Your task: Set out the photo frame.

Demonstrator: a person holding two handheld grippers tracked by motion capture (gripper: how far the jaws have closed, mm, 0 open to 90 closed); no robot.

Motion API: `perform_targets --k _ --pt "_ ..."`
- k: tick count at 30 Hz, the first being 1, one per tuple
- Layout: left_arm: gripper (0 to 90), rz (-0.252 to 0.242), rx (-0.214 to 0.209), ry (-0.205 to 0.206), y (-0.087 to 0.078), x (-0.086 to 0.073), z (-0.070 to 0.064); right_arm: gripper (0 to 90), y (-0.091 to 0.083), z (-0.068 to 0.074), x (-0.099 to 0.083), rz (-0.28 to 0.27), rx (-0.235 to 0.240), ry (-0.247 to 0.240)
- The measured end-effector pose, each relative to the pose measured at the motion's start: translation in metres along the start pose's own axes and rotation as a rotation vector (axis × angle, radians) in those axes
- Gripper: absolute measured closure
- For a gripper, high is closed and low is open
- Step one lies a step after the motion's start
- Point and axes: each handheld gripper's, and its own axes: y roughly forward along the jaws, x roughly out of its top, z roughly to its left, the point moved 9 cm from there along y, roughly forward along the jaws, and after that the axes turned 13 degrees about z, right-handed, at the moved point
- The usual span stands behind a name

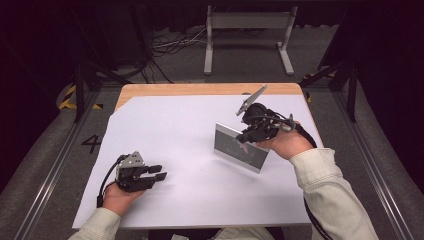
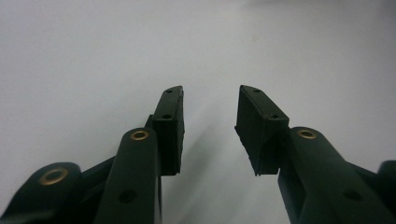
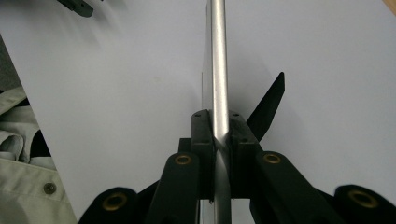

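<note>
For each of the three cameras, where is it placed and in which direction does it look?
High view: above the person's side, looking forward and down on the white sheet; both forearms enter from the bottom.
Left gripper view: rides the left gripper, looking along its open jaws at bare sheet.
Right gripper view: rides the right gripper, looking along the silver edge of the picture frame it clamps; a sleeve shows.
Shared: high and right gripper views both show the frame.
</note>
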Motion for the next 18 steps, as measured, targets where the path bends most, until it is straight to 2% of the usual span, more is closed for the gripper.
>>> perform_targets --k 5,11,14,18 --pt "61.8 -0.002 0.008 0.006 -0.001 -0.001 0.002 83.5 0.005 0.002 0.007 0.008 0.003 -0.049" --pt "61.8 0.0 -0.003 0.001 0.0 0.0 0.0 83.5 0.008 0.005 0.011 0.009 0.019 -0.079" --pt "61.8 -0.002 -0.006 0.008 0.001 0.002 0.001 83.4 0.012 0.009 0.013 0.016 0.022 -0.127" --pt "61.8 0.001 -0.006 0.01 0.002 0.003 0.001 83.4 0.014 0.012 0.014 0.022 0.028 -0.159"
